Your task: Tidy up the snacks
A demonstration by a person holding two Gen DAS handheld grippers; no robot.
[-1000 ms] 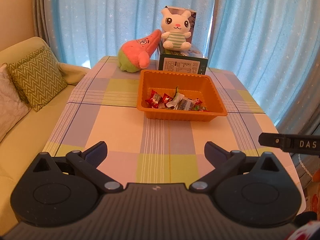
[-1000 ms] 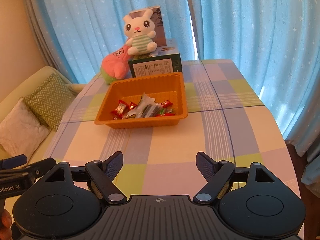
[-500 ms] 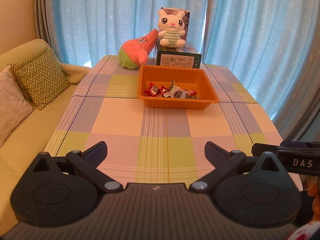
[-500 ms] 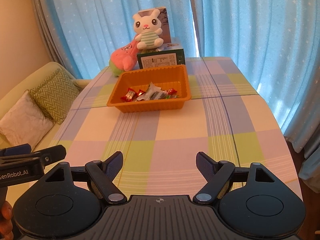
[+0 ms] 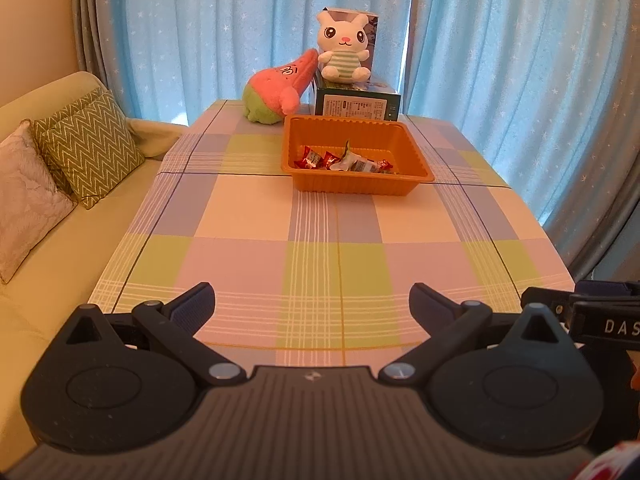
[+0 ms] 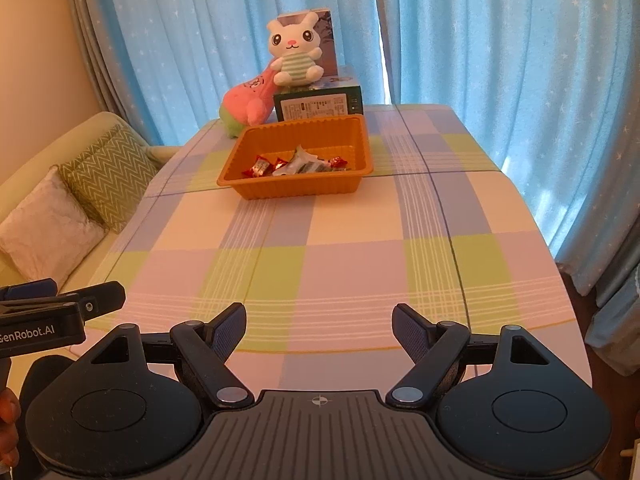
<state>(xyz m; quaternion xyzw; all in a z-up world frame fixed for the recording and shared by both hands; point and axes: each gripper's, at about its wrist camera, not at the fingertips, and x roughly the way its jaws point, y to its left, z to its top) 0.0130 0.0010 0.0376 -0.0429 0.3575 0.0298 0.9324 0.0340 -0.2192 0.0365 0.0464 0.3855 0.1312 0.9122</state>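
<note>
Both hand-held tools were over the near end of the checked pastel tablecloth, well apart from the work. The left gripper had its jaws spread wide with nothing between them; the right gripper stood likewise parted and empty.

The wrapped snacks, red-foil sweets beside pale packets, lay bunched along the near wall inside the shallow orange ribbed plastic tray, towards the far end of the table. No loose snack showed on the cloth in either view.

In my judgement the gathering step was complete or close to it, with both tools clear of the tray. Any next move would call for little more than confirming that nothing lay outside the tray; none appeared to.

The wrappers looked light, crinkled and glossy.
</note>
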